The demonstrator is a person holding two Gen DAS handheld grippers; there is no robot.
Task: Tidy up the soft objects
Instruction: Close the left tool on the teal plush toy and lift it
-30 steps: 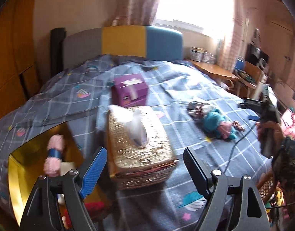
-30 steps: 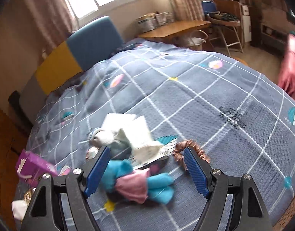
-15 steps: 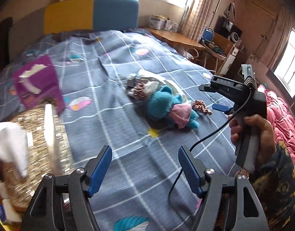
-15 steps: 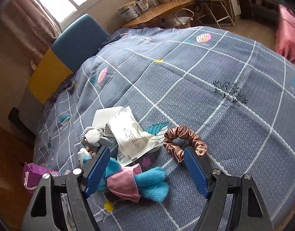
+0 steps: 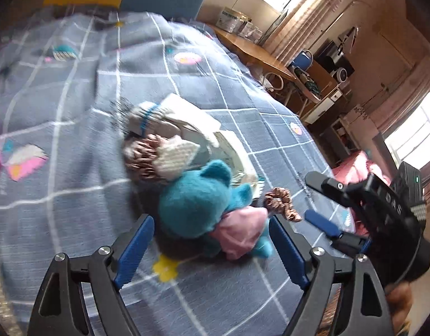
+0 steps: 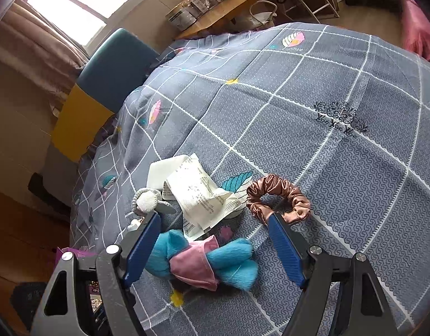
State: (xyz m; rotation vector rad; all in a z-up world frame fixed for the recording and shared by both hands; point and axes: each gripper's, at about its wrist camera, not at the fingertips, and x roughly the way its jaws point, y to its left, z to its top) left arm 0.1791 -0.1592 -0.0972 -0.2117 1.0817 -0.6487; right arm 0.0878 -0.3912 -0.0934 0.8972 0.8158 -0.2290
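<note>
A teal plush toy in a pink dress (image 5: 198, 207) (image 6: 234, 260) lies on the grey checked bedspread (image 6: 313, 154). My left gripper (image 5: 209, 219) hovers just in front of it, jaws opening wide, the toy framed between the blue pads without touching them. My right gripper (image 6: 215, 218) (image 5: 318, 204) stands open over the same pile, nothing gripped. A brown satin scrunchie (image 6: 279, 196) (image 5: 282, 203) lies by its right finger. Behind the plush are a white printed packet (image 6: 198, 196) and a small knitted doll (image 5: 153, 156) (image 6: 147, 200).
A purple box (image 6: 66, 252) sits at the far left on the bed. A yellow and blue headboard (image 6: 102, 84) stands at the back. A wooden desk (image 5: 257, 53) with boxes runs along the window wall, and pink bedding (image 5: 363, 165) lies beyond the bed's right side.
The left gripper swung right and down, from the woven tissue box and gold bin to the plush toy pile. The right gripper tipped slightly lower over the same pile. The toys stayed put.
</note>
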